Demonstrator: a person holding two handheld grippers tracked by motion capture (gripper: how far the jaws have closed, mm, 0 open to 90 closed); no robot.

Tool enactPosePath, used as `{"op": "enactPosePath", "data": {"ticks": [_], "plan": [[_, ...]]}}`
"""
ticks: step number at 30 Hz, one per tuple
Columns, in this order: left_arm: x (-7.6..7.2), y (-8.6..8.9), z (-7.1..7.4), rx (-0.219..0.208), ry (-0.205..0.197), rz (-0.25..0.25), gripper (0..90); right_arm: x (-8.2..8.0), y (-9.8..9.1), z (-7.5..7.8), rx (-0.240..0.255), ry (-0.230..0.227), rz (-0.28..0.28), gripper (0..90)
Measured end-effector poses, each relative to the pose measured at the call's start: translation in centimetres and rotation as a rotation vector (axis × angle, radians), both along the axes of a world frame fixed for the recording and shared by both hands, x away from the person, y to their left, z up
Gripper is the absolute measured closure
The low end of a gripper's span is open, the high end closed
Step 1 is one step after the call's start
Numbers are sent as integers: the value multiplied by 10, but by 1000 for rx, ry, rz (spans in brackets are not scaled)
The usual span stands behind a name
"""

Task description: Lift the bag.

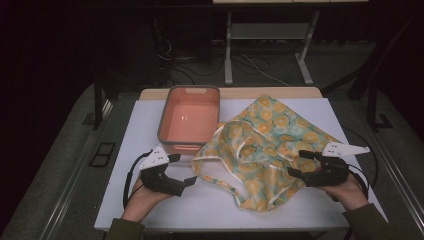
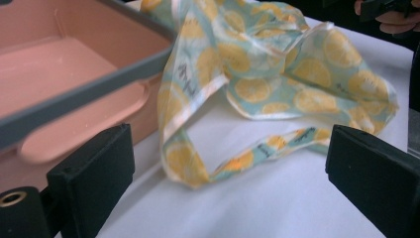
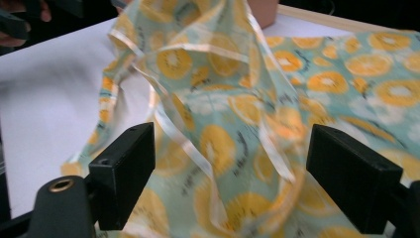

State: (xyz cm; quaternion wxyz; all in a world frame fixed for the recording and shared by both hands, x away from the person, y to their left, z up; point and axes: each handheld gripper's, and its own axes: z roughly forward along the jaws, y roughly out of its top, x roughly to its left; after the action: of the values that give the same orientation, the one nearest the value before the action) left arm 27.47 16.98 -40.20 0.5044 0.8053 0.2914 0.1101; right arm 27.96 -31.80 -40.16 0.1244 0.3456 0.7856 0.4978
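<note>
On the white tabletop (image 1: 150,120), two tongs, one per hand. Left tongs (image 1: 187,181) near the front left, spread wide and gripping nothing; tip just short of the looped strap of the cloth bag (image 1: 265,150), not touching it. In the left gripper view, two black jaws far apart at the bottom corners, bare tabletop (image 2: 257,203) between them, the bag's strap (image 2: 267,148) lying beyond them, the pink tub (image 2: 64,84) close on the left.

Right tongs (image 1: 296,163) at the front right, likewise released and wide, hovering over the near right edge of the bag. In the right gripper view, both jaws set well apart with the lemon-print fabric (image 3: 233,124) bunched up between and beyond them; pads not pressing on it. Whether the lower jaw brushes the cloth: cannot tell.

Count: one cloth bag, pale green with yellow lemon slices and cream trim, lying crumpled across the middle and right of the tabletop, its upper left fold leaning against the tub's right wall. One tub (image 1: 170,102), pink inside with a grey rim, standing left of centre toward the far edge. Two hands, left hand (image 1: 140,197) and right hand (image 1: 347,192), each wrapped around its tongs; two dark cables trailing from them.
</note>
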Motion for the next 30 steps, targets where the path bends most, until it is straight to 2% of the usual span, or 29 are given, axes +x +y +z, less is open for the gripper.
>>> {"op": "enactPosePath", "data": {"ticks": [4, 5, 8, 10, 13, 19, 26, 30], "plan": [[-1, 8, -7, 4, 16, 2, 3, -5, -7, -13, -4, -7, -32, 173], [-2, 10, -9, 7, 18, 7, 0, -6, -8, -16, -3, 4, -38, 171], [-2, 16, -15, 17, 22, 19, 0, -10, -9, -24, -18, 13, -39, 139], [-3, 20, -20, 9, 28, 18, 0, -12, -9, -27, -24, 12, -36, 139], [-3, 24, -27, 34, 34, 20, 0, -15, -10, -31, -34, 17, -35, 139], [-2, 25, -39, 56, 57, 7, 0, -14, -11, -36, -50, 25, -48, 138], [-2, 21, -41, 71, 65, -13, 0, -13, -13, -37, -66, 22, -64, 139], [-1, 20, -40, 64, 69, -14, 0, -13, -13, -38, -68, 21, -61, 139]]}}
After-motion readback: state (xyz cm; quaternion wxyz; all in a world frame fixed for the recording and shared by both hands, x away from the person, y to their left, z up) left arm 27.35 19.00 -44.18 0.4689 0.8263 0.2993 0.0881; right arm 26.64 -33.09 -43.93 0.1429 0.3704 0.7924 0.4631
